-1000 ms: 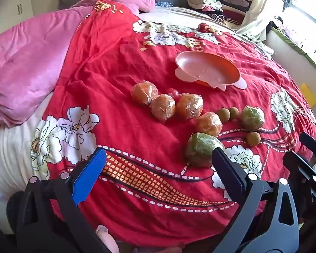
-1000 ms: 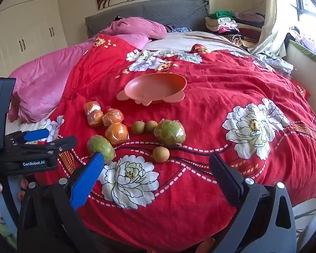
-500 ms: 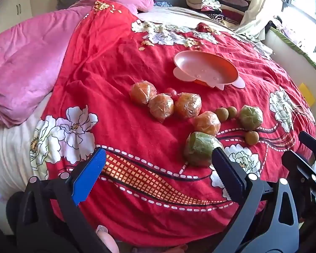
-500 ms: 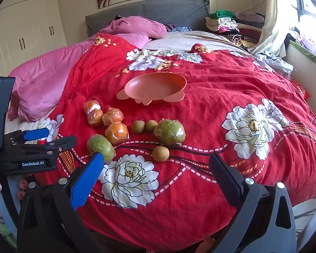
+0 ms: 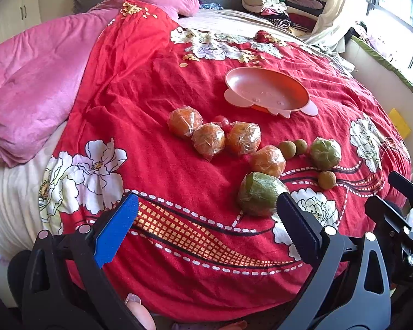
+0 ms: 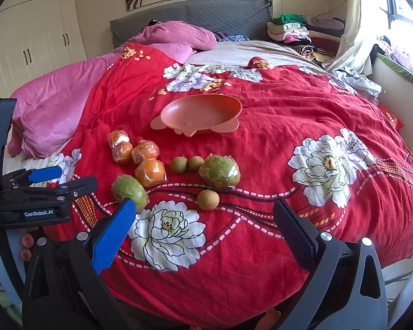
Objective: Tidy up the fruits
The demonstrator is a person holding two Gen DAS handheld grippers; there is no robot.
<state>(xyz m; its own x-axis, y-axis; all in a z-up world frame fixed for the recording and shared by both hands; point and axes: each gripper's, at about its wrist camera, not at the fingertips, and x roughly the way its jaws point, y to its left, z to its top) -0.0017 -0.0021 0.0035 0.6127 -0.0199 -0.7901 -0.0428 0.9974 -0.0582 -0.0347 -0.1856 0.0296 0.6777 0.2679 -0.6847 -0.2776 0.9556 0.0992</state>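
Observation:
Fruit lies on a red flowered bedspread (image 5: 157, 88): several plastic-wrapped oranges (image 5: 208, 140) (image 6: 150, 172), two wrapped green fruits (image 5: 260, 197) (image 6: 219, 172), three small brown round fruits (image 6: 208, 199) and a small red fruit (image 5: 222, 120). An empty pink bowl-like plate (image 5: 267, 93) (image 6: 201, 114) sits beyond them. My left gripper (image 5: 206, 228) is open and empty, near the bed's front edge, close to the nearer green fruit. My right gripper (image 6: 206, 228) is open and empty, in front of the lone brown fruit. The left gripper also shows at the left of the right wrist view (image 6: 60, 178).
A pink quilt (image 5: 33, 88) is bunched at the left. Folded clothes (image 6: 291, 30) are stacked at the back right by the grey headboard (image 6: 195, 16). Wardrobes (image 6: 35, 35) stand far left. A window and a low wall run along the right.
Both grippers have stayed open and almost still. The left wrist view has shifted very slightly; no fruit has moved.

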